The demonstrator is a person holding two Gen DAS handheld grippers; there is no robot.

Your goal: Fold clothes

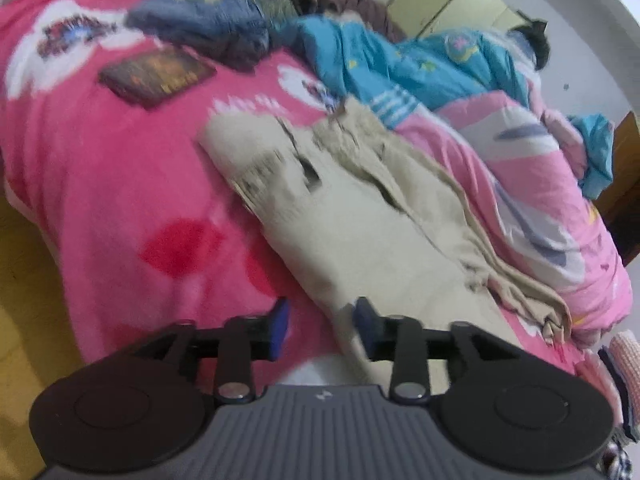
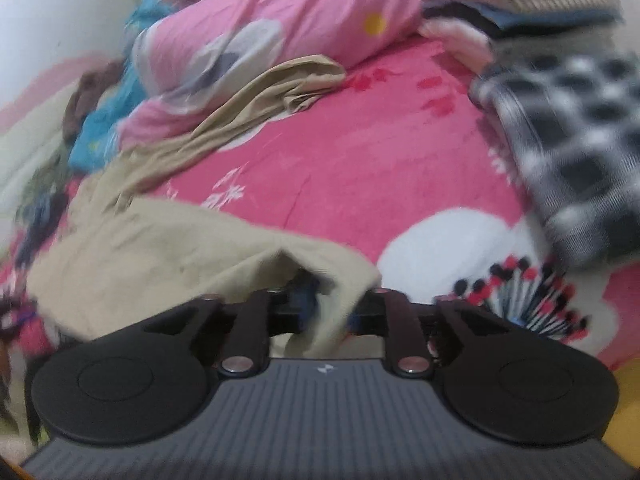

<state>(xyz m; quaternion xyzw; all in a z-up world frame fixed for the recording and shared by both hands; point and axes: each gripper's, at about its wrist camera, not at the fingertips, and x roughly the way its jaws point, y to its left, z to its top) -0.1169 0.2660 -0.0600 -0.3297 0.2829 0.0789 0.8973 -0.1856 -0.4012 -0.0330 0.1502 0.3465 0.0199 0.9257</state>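
- Beige trousers point(image 2: 168, 256) drape over our right gripper point(image 2: 326, 308), hiding its fingertips.
- Right of it, a checked cloth point(image 2: 568, 152) smears into blur, cut by the edge.
- Ahead of our left gripper point(image 1: 322, 324), a dark book's point(image 1: 156, 76) lettering is unreadable.

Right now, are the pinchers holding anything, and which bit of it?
The right gripper pinches the beige trousers by a lifted edge near one end. The left gripper is open above the trousers' edge, holding nothing.
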